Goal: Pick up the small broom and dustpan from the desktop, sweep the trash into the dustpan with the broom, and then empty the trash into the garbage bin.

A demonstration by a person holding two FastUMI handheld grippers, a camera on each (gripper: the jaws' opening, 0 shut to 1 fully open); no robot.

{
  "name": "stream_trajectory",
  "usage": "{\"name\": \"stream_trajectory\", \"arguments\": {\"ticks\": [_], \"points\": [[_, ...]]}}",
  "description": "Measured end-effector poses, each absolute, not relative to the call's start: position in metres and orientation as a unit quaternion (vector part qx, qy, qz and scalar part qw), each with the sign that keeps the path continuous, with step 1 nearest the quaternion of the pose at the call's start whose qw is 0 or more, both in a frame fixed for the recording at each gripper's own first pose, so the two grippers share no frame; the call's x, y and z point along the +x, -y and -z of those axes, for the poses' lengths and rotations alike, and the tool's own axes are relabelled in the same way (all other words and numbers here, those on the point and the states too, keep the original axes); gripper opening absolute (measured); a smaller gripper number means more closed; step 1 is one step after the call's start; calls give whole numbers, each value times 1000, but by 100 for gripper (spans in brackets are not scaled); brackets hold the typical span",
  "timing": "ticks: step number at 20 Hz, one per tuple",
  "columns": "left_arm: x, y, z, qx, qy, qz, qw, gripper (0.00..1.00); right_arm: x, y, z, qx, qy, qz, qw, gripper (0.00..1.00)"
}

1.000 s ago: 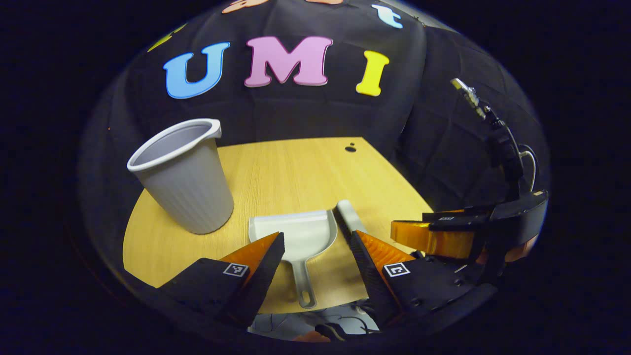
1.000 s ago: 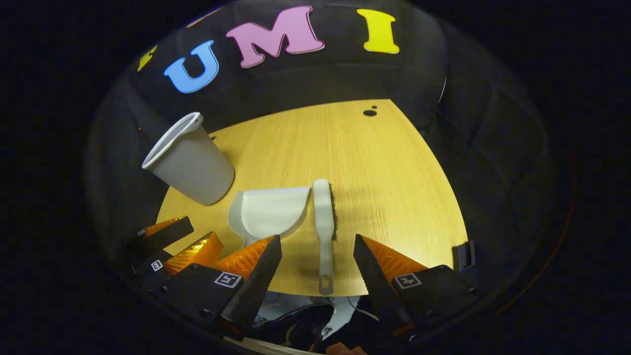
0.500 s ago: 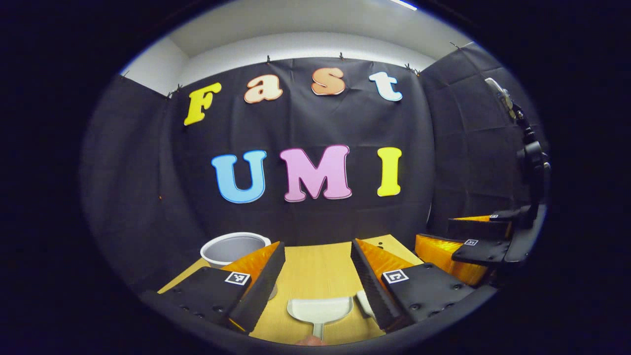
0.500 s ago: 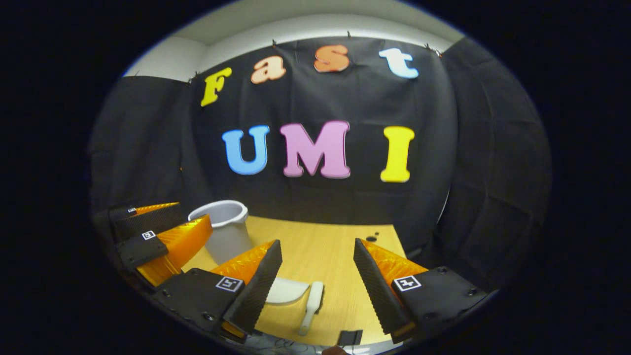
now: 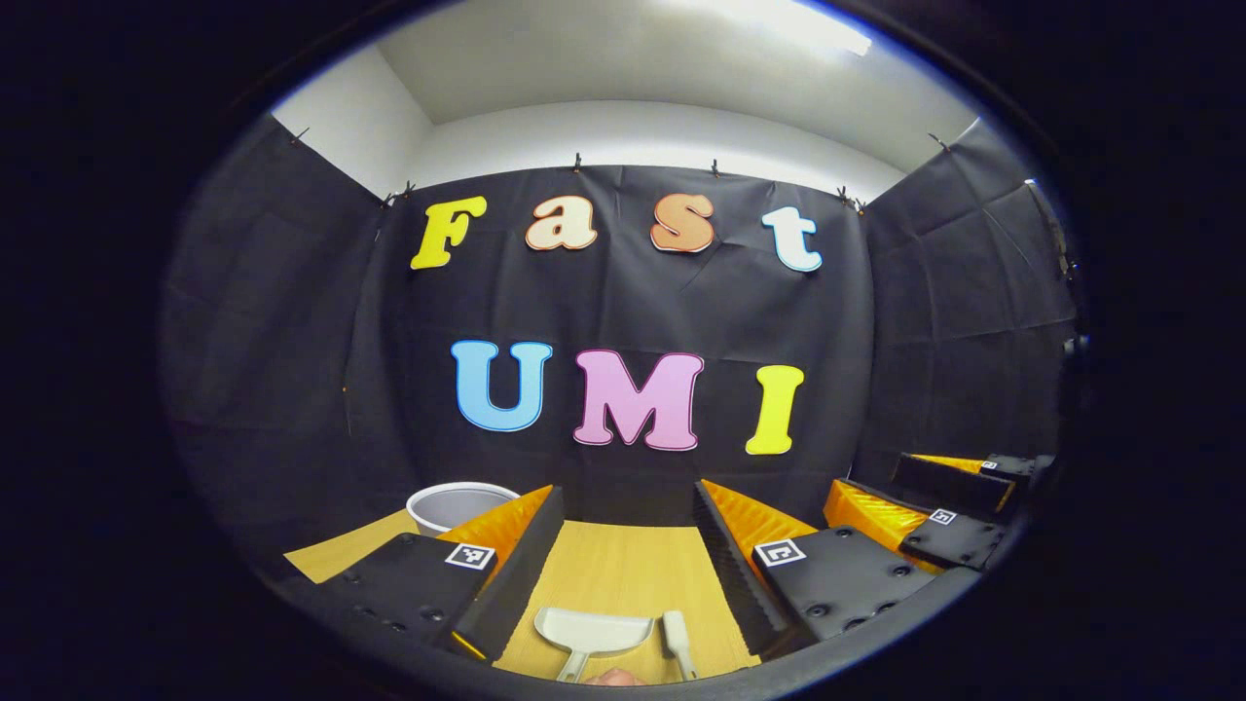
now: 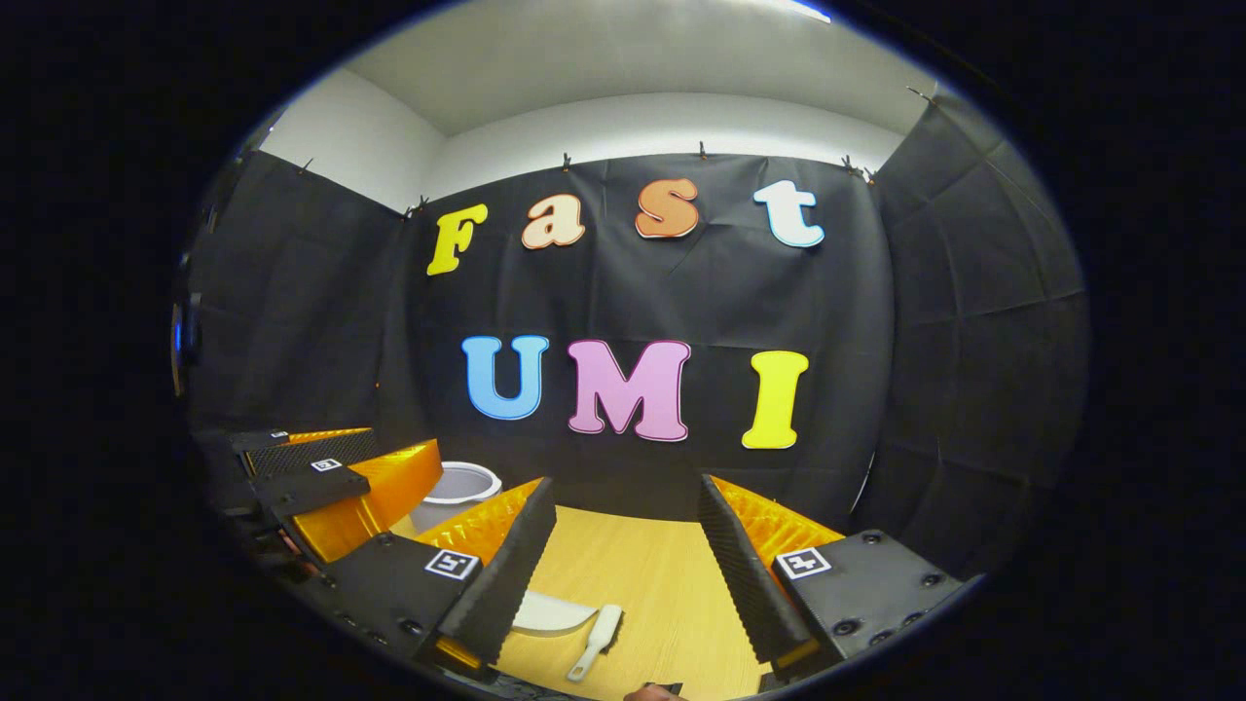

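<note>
Fingers of the left gripper (image 5: 623,506) stand wide apart with nothing between them, held level above the desk (image 5: 623,584). Below and just ahead of its tips lie the dustpan (image 5: 594,631) and, touching or just beside it on the right, the broom (image 5: 676,638), both flat on the wood. The bin (image 5: 458,504) stands upright ahead to the left, partly behind the left finger. To its right, near, the right gripper (image 5: 925,497) shows.

In the right gripper view that gripper (image 6: 623,506) is likewise spread open and empty. The broom (image 6: 599,638) lies below between its fingers, the dustpan (image 6: 550,615) just left of it, partly hidden by the left finger. The bin (image 6: 458,487) stands farther left, behind the left gripper (image 6: 331,477).
</note>
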State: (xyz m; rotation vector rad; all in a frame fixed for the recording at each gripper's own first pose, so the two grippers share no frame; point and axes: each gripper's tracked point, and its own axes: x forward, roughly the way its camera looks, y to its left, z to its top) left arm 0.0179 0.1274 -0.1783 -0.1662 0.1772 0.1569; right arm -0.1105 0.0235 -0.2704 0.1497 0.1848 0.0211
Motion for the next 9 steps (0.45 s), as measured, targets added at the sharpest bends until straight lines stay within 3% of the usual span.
{"name": "stream_trajectory", "arguments": {"ticks": [5, 6, 9], "points": [[32, -135, 174, -81, -86, -64, 991, 80, -103, -21, 263, 72, -88, 28, 993, 92], [34, -133, 178, -84, -88, -59, 991, 78, -102, -26, 265, 71, -90, 28, 993, 95], [37, -137, 175, -82, -83, -45, 992, 80, -97, -39, 266, 61, -97, 21, 993, 92]]}}
